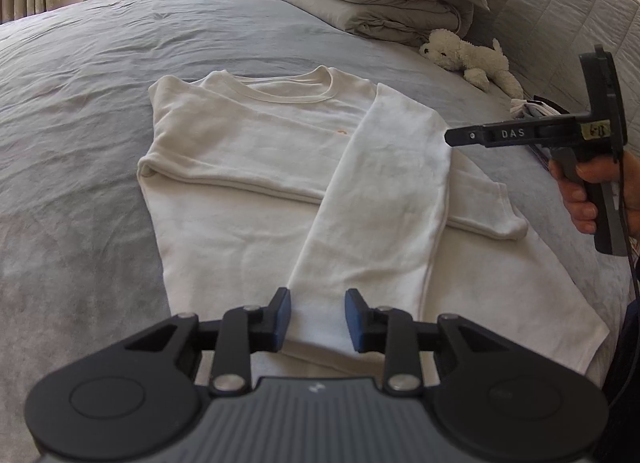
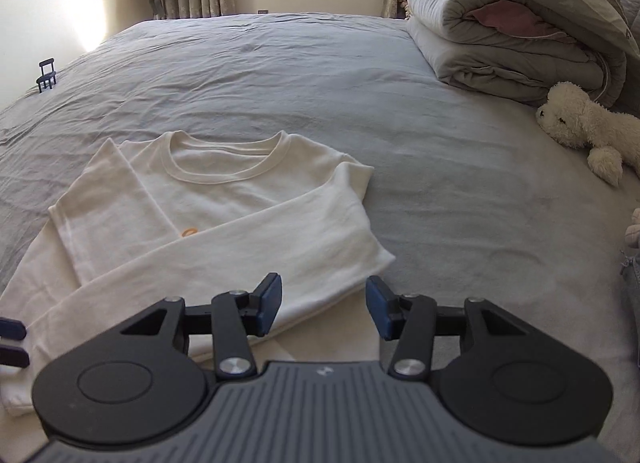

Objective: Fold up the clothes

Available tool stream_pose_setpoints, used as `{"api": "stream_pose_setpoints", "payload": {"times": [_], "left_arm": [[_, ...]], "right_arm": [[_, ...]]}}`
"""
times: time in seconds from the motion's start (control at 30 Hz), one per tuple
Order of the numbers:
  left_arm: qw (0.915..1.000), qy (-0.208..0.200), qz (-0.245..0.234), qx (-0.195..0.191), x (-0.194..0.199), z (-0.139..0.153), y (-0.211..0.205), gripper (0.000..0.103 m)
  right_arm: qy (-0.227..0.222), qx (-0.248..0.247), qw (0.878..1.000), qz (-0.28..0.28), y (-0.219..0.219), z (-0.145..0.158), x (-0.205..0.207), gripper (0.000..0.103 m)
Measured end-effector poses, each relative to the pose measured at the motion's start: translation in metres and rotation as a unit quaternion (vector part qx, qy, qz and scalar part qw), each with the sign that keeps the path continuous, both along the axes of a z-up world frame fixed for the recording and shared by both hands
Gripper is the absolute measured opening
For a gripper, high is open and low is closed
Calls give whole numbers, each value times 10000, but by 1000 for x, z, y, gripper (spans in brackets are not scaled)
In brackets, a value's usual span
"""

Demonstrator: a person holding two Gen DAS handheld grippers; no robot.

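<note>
Your cream sweatshirt (image 1: 256, 143) lies flat, face up, on the grey bed (image 1: 80, 63), both long sleeves folded across its front, a small orange mark on the chest. Your left claw (image 1: 316, 321) and right claw (image 2: 323, 307) are both spread, pinching nothing.

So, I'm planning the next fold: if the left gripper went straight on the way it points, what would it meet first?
Probably the cream long-sleeved sweatshirt: the left gripper points down at the sleeve folded along its front, open jaws either side of the cuff end. Depth is unclear.
</note>
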State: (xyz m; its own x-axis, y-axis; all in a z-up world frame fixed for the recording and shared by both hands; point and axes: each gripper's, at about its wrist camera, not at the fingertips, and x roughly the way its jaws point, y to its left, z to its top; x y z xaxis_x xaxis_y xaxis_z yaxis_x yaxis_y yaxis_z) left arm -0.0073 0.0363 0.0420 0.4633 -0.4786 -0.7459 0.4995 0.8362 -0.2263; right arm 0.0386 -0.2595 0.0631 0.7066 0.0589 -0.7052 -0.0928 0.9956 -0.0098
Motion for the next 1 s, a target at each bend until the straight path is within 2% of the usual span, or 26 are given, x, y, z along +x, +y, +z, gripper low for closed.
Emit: {"api": "stream_pose_setpoints", "payload": {"times": [0.17,0.27,0.3,0.37,0.4,0.43,0.47,0.6,0.67,0.77,0.9,1.0], "left_arm": [[9997,29,255,48,4,-2,4,31],[9998,14,199,20,4,-3,5,31],[9999,33,158,2,5,-4,6,31],[9998,139,123,-112,9,-7,8,31],[9996,197,111,-183,11,-8,9,32],[9994,237,101,-229,13,-8,10,32],[9993,254,87,-242,14,-8,10,32],[9994,252,17,-237,14,-8,7,35],[9994,236,-52,-246,13,-9,6,40],[9993,250,-101,-277,14,-9,8,40],[9990,293,-106,-321,16,-9,9,40],[9991,290,-104,-304,16,-8,8,40]], "right_arm": [[35,-565,9971,503,46,3,-11,51],[51,-894,9940,624,81,21,-22,51],[-78,-987,9922,753,95,33,-30,52],[-508,-1214,9854,1077,124,61,-46,70],[-729,-1354,9810,1183,139,76,-52,89],[-931,-1479,9771,1211,153,89,-53,102],[-1120,-1598,9730,1234,167,102,-54,103],[-1270,-1833,9685,1110,220,126,-34,103],[-1221,-1849,9696,1040,239,127,-25,103],[-1218,-1893,9705,864,265,124,-16,103],[-1181,-2082,9668,895,281,118,-17,103],[-1180,-2044,9680,855,270,122,-20,103]]}}
